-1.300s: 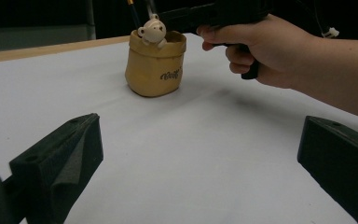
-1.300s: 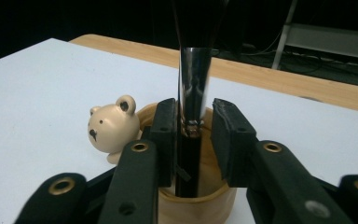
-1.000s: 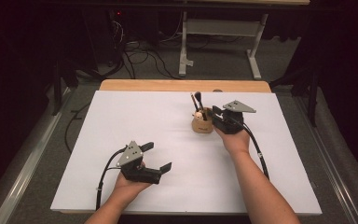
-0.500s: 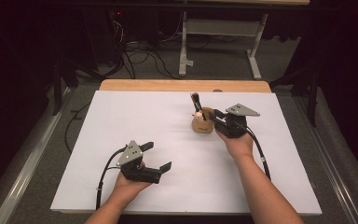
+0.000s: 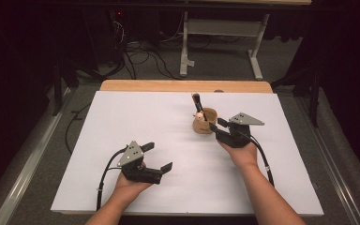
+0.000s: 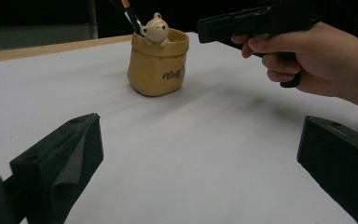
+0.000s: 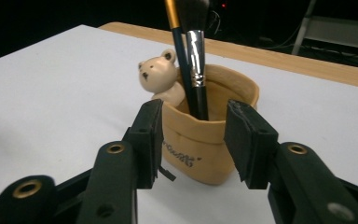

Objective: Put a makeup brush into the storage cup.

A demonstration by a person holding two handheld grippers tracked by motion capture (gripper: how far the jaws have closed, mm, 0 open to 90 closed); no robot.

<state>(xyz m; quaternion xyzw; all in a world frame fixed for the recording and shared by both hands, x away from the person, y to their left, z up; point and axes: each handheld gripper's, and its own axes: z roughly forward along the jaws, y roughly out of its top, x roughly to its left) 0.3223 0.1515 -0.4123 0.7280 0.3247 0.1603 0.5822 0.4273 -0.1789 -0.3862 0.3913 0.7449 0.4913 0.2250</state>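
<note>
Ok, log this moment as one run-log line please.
left gripper: open, idle on table | right gripper: open, fingers just short of pot | brushes: upright in pot | contact: none visible

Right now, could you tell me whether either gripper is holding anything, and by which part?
Nothing is held. The right gripper is open before the holder; the left gripper is open.

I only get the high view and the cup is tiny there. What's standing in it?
Observer: Two brushes stand in the tan holder, beside a small bear figure on its rim.
Operator: Is the right gripper touching it?
Observer: The right gripper has its jaws parted just in front of the holder; I can't tell if they touch.
Operator: And the left?
Observer: The left gripper is wide open above bare white table, well short of the holder.
</note>
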